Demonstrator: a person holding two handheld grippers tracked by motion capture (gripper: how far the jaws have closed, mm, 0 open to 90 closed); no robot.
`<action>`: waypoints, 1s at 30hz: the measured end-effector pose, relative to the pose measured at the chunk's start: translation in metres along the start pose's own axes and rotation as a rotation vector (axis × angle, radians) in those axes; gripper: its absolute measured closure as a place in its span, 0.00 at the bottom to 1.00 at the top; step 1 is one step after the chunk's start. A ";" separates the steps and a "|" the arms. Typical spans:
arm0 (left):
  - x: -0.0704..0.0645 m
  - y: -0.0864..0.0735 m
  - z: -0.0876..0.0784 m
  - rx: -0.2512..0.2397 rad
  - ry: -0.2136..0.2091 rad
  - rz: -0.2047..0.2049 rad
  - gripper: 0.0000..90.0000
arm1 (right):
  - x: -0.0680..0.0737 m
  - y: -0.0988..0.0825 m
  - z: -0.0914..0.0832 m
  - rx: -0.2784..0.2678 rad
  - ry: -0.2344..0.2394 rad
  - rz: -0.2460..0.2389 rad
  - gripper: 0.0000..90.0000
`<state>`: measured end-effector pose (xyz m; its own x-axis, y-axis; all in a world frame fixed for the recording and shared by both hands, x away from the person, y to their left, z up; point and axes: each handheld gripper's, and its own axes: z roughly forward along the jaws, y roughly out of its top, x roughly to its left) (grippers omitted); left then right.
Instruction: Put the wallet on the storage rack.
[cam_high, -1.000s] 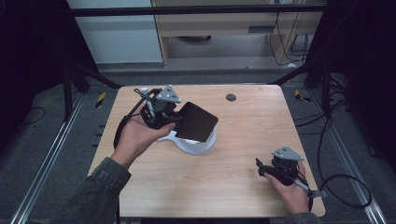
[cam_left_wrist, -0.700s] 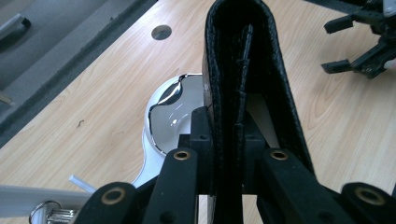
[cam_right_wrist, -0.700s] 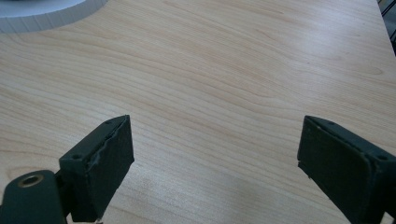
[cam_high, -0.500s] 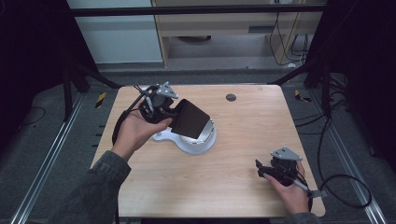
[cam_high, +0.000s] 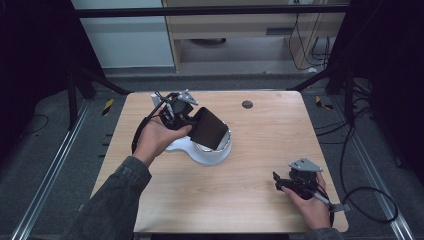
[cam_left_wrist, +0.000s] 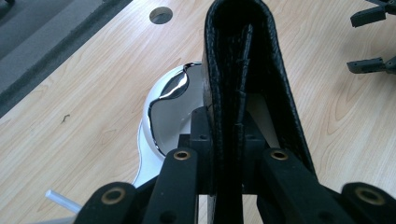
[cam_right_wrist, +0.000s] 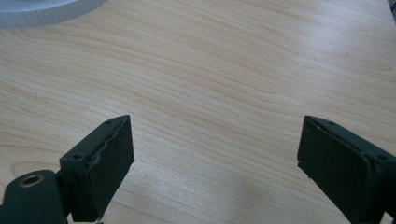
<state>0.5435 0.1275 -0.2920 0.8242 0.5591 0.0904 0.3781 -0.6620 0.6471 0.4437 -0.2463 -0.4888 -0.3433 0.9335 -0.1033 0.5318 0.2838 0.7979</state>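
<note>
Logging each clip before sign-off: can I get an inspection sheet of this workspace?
Surface: light wooden table, round grommet hole near the far edge.
Job's things: black wallet held over a white dish.
Clutter: nothing seen.
Grippers: left tongs shut on the wallet; right tongs open, empty, low over bare wood.
Cables: black cable loops from the left gripper; more on the floor at right.
Surroundings: dark floor, metal rails, cabinets behind.

Spread fingers (cam_right_wrist: 100, 170) over wooden table (cam_right_wrist: 224, 79)
</note>
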 end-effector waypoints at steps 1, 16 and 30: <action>0.000 -0.001 -0.001 0.000 0.001 -0.001 0.90 | 0.000 0.000 0.000 0.001 0.001 0.001 0.12; 0.003 -0.006 0.028 0.063 -0.043 -0.025 0.90 | -0.001 -0.001 0.000 0.009 0.003 0.010 0.12; 0.029 -0.005 0.039 0.076 -0.017 -0.071 0.81 | 0.000 -0.001 0.002 0.015 0.012 0.004 0.12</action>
<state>0.5814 0.1277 -0.3221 0.8008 0.5980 0.0333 0.4662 -0.6573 0.5922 0.4445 -0.2458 -0.4906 -0.3504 0.9320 -0.0928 0.5451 0.2835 0.7890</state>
